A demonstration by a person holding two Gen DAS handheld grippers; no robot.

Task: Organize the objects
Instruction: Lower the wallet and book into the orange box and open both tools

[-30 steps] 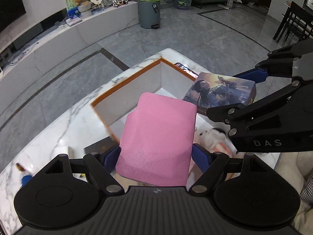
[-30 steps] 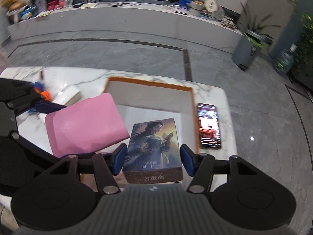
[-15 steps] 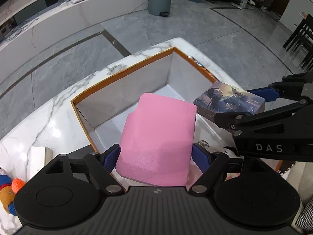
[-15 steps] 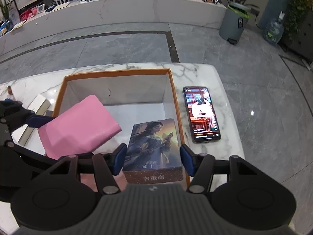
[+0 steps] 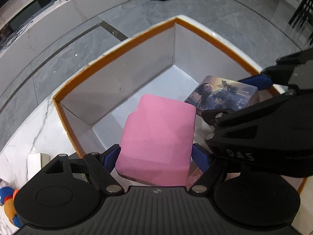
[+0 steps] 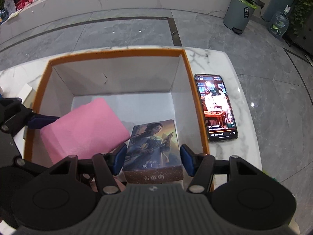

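Note:
My left gripper (image 5: pixel 156 156) is shut on a pink box (image 5: pixel 158 141) and holds it over the inside of an orange-rimmed white cardboard box (image 5: pixel 121 82). From the right wrist view the pink box (image 6: pixel 84 129) hangs tilted at the left, with the left gripper's blue pad on its edge. My right gripper (image 6: pixel 153 157) is shut on a picture-covered box (image 6: pixel 154 146) showing a painted figure, low inside the cardboard box (image 6: pixel 117 53) near its right wall. The same picture box (image 5: pixel 223 96) appears at the right of the left wrist view.
A phone (image 6: pixel 216 107) with a lit screen lies on the marble table (image 6: pixel 234 90) just right of the cardboard box. A white slab (image 5: pixel 37 166) and a blue-orange toy (image 5: pixel 7 197) lie left of it. Beyond the table edge is grey floor with a bin (image 6: pixel 240 13).
Both grippers have come down and forward with their boxes, from above the cardboard box's rim to inside it. The cardboard box's floor and walls now fill more of both views.

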